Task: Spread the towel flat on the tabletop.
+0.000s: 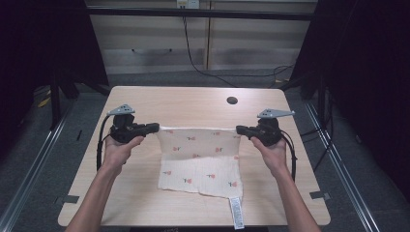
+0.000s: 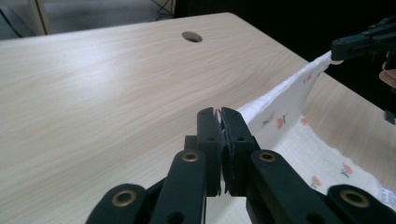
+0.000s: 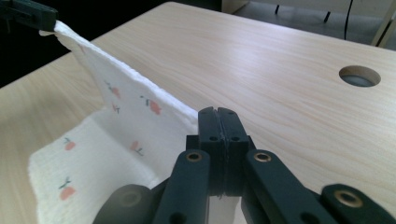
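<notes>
Two pairs of jaws are clamped tight on cloth: the left gripper (image 2: 220, 114) pinches one far corner and the right gripper (image 3: 218, 114) pinches the other, each with a sliver of white fabric caught between its pads. Between them the small white cloth (image 1: 200, 159), printed with little red flowers, hangs taut along its top edge, raised off the table (image 1: 193, 101), while its near half lies flat on the wood with a care label (image 1: 235, 211) trailing toward the person. Looks like a fold in progress: the far edge is picked up and stretched, that part is done. Left to do, by my reading: carry that edge over onto the near edge, lay it down squarely and let go.
</notes>
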`<action>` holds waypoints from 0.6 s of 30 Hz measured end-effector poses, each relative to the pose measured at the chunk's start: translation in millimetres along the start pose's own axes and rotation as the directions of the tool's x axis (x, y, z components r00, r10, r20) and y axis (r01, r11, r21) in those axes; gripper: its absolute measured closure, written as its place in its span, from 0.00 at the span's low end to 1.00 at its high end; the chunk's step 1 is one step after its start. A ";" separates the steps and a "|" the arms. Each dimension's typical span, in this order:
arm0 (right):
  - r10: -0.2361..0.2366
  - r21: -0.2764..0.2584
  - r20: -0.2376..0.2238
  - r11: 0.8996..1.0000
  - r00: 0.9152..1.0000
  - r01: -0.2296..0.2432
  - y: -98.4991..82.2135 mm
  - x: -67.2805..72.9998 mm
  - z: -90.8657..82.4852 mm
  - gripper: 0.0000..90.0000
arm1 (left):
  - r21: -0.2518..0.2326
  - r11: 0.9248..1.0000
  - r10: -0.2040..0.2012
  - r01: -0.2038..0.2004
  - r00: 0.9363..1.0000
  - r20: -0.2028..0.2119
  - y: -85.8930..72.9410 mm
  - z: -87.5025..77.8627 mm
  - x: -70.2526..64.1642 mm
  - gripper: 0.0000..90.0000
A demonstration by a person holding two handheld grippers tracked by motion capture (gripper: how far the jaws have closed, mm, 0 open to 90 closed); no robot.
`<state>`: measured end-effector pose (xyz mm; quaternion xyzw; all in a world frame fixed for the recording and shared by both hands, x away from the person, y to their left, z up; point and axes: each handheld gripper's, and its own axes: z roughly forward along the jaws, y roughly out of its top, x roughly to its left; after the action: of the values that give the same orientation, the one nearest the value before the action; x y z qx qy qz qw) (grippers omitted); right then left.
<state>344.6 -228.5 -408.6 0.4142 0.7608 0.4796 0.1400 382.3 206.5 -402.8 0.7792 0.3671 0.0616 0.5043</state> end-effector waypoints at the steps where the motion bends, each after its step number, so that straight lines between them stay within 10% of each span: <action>1: 0.002 0.006 0.003 1.000 1.000 -0.002 -0.2 -3.0 4.6 1.00 | 0.005 1.000 -0.010 0.010 1.000 -0.003 -1.3 3.5 3.6 0.97; 9: 0.004 0.078 0.009 0.997 1.000 -0.005 -3.8 -24.7 36.6 0.99 | 0.032 0.998 -0.045 0.046 0.999 -0.014 -15.7 26.2 22.0 0.96; 18: 0.048 0.055 0.036 0.997 0.998 -0.050 -8.9 -35.0 51.8 0.77 | -0.002 0.999 -0.053 0.053 0.998 -0.026 -17.3 26.0 27.6 0.76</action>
<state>393.4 -225.2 -448.6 0.4445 0.7612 0.4541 0.1296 405.6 208.6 -437.3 0.7679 0.3941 0.0587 0.5016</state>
